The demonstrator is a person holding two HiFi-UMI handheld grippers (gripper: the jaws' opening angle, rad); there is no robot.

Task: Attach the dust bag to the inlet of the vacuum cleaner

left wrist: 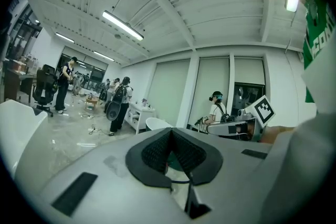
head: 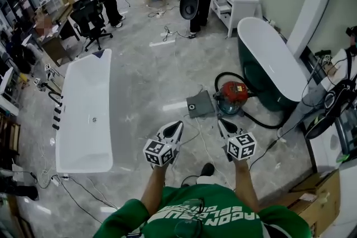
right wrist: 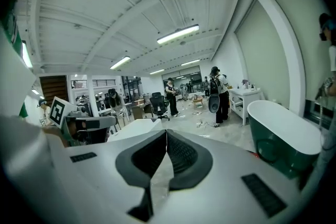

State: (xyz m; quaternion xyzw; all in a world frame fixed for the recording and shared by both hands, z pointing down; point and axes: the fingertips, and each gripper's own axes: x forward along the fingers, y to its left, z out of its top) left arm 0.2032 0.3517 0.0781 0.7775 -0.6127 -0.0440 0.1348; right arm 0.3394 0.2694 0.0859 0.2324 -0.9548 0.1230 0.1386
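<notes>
In the head view the person's forearms reach forward side by side, and the left gripper (head: 174,126) and right gripper (head: 224,124) are held above the floor, pointing ahead and tilted slightly down. The red vacuum cleaner (head: 233,95) stands on the floor ahead of the right gripper, well apart from it. The grey dust bag (head: 199,103) lies flat just beside the vacuum cleaner's left side, its round opening facing up, apart from both grippers. A dark green bathtub (head: 268,64) stands just right of the vacuum cleaner and a white bathtub (head: 83,114) well to its left. In the left gripper view the jaws are pressed together at the tips with nothing between them. In the right gripper view the jaws likewise meet, pinching nothing, with the green bathtub to their right.
</notes>
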